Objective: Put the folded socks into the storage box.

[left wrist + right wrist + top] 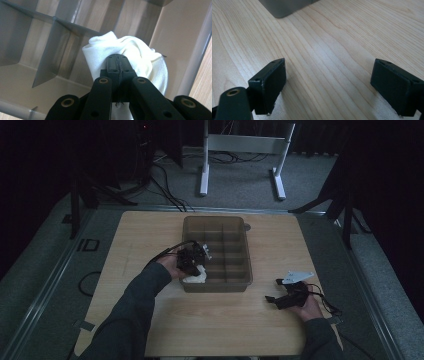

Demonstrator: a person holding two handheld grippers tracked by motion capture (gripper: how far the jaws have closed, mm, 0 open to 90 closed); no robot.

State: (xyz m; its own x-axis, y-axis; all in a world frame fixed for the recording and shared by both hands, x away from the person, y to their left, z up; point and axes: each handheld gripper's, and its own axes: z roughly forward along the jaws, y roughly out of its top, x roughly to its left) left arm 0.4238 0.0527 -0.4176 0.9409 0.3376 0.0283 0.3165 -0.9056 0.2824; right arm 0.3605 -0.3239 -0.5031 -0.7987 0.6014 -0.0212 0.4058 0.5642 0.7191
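Your left tongs (117, 62) pinch a white cloth (130, 52) at the bin's (245, 250) 7 o'clock corner. Your right tongs (328, 87) rest spread on the desk (332, 42) at 4 o'clock.

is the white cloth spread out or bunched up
Bunched up. The white cloth is a crumpled wad, pinched in the shut jaws of the left gripper over the divided tray.

a dim lab or recording room: wooden table (210, 320), trailing floor cables (165, 185), white equipment stand (245, 150) behind.
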